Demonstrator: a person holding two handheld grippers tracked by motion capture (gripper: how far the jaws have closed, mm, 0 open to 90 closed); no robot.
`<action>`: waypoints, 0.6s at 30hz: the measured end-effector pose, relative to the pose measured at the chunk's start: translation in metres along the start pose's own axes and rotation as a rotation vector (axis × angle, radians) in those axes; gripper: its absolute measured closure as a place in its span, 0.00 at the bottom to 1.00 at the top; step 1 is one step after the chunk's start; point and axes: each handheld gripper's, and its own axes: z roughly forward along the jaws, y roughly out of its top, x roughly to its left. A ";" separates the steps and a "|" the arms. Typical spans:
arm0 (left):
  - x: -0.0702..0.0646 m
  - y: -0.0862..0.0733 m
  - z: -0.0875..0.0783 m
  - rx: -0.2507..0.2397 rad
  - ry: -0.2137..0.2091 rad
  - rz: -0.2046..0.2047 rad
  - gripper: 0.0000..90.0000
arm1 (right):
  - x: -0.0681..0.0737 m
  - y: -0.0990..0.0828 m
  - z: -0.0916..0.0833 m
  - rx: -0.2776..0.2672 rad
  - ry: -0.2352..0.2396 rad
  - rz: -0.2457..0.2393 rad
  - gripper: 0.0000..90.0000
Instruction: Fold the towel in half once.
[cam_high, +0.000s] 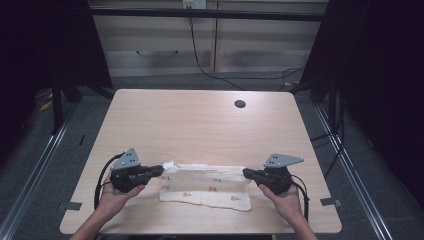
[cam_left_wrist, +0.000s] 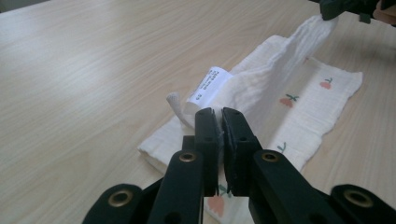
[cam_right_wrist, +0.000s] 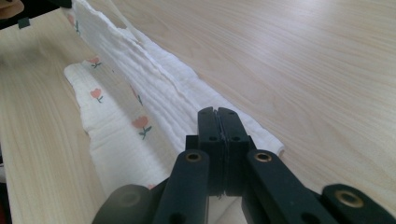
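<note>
A white cloth (cam_high: 207, 186) printed with small orange tulips lies near the table's front edge. Its far long edge is lifted and stretched between both grippers. My left gripper (cam_high: 159, 170) is shut on the cloth's left corner, where a white label (cam_left_wrist: 212, 84) sticks up. In the left gripper view the black jaws (cam_left_wrist: 219, 116) pinch the fabric (cam_left_wrist: 261, 79), and the other gripper (cam_left_wrist: 336, 7) holds the far end. My right gripper (cam_high: 246, 173) is shut on the right corner. In the right gripper view its jaws (cam_right_wrist: 218, 114) close on the cloth (cam_right_wrist: 140, 88), which runs off to the upper left.
The wooden table (cam_high: 200, 125) has a dark round cable hole (cam_high: 240, 104) at the back right. Metal rails run along the floor on both sides. A black cable (cam_high: 200, 55) hangs down the wall behind the table.
</note>
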 end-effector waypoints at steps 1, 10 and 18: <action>-0.001 -0.003 0.001 0.003 -0.001 -0.001 0.95 | 0.000 -0.001 0.001 0.005 0.006 0.003 0.99; 0.000 -0.024 0.022 0.060 -0.031 -0.052 0.95 | 0.002 -0.020 0.017 0.066 0.025 0.015 0.99; -0.006 -0.034 0.025 0.099 -0.038 -0.043 0.95 | 0.010 -0.029 0.021 0.121 0.027 -0.001 0.96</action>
